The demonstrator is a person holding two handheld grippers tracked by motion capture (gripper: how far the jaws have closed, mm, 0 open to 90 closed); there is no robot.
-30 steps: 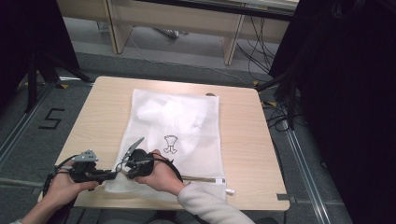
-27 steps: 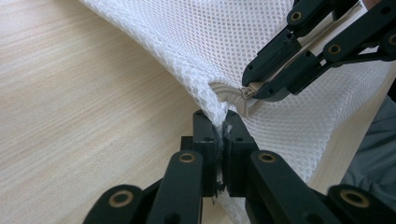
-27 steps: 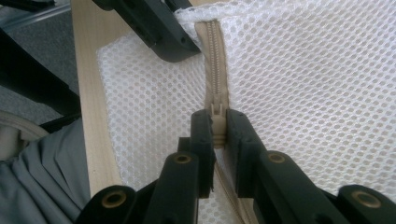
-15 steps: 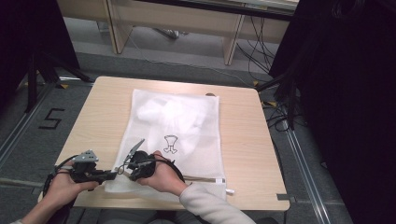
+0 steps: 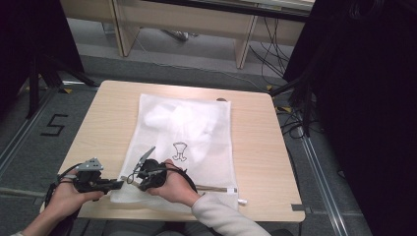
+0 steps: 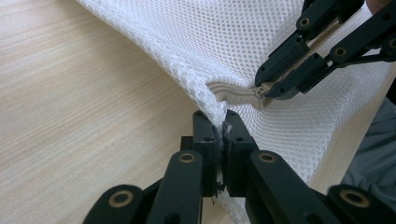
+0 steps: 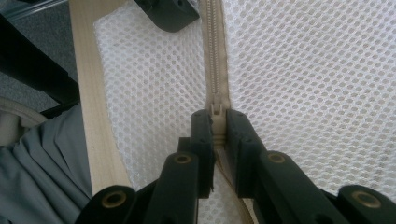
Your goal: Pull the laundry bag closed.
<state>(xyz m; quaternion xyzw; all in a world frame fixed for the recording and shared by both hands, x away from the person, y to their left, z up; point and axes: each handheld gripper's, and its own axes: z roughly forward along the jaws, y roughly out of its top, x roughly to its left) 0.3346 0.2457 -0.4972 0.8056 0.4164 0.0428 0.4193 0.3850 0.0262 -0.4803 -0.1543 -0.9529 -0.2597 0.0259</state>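
Observation:
A white mesh laundry bag (image 5: 196,132) lies flat on the wooden table (image 5: 255,147), with a white garment inside and a small black print (image 5: 180,151) on it. Its beige zipper (image 7: 214,56) runs along the near edge. My left gripper (image 5: 119,183) is shut on the bag's near left corner, and the mesh (image 6: 224,42) is bunched between its jaws (image 6: 221,122). Just to its right, my right gripper (image 5: 134,178) is shut on the zipper pull (image 7: 216,111) at the left end of the zipper. The two grippers' tips nearly meet; the right gripper (image 6: 268,88) shows in the left gripper view.
A white tag (image 5: 242,201) lies at the bag's near right corner. Black curtains (image 5: 364,98) hang at the right and far left. Wooden furniture legs (image 5: 244,46) and cables (image 5: 268,59) stand beyond the table. The table's near edge (image 7: 91,116) runs right below the zipper.

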